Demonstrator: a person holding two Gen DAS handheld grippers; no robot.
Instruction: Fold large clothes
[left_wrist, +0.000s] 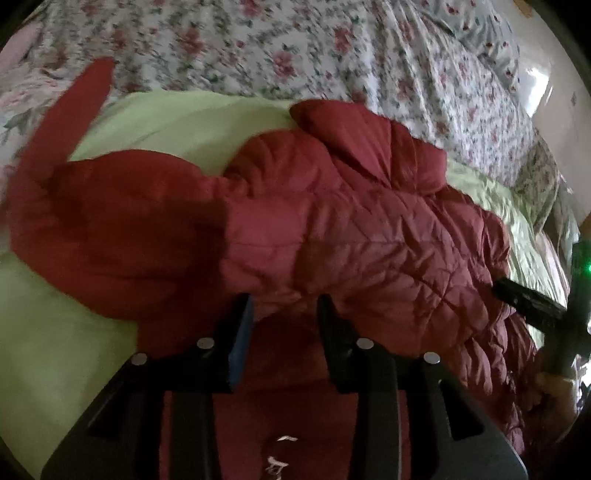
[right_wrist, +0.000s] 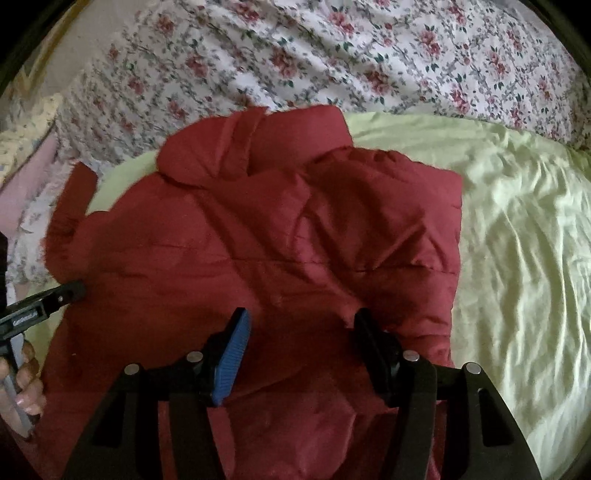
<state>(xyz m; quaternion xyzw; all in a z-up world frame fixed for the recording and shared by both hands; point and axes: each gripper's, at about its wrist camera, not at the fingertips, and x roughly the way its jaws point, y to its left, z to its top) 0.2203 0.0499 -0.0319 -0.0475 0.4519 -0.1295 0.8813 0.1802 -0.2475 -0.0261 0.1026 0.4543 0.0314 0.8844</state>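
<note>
On the bed, over a pale green sheet (right_wrist: 517, 229) | red puffy jacket (right_wrist: 258, 240) lies bunched, partly folded | left gripper (left_wrist: 284, 306) and right gripper (right_wrist: 301, 321) fingers both released, hovering above it | next: grab an edge, fold over.

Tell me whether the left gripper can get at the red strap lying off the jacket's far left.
Probably yes. The left gripper stands open above the red jacket, and the strap lies uncovered across the green sheet and floral cover, nothing between.
</note>
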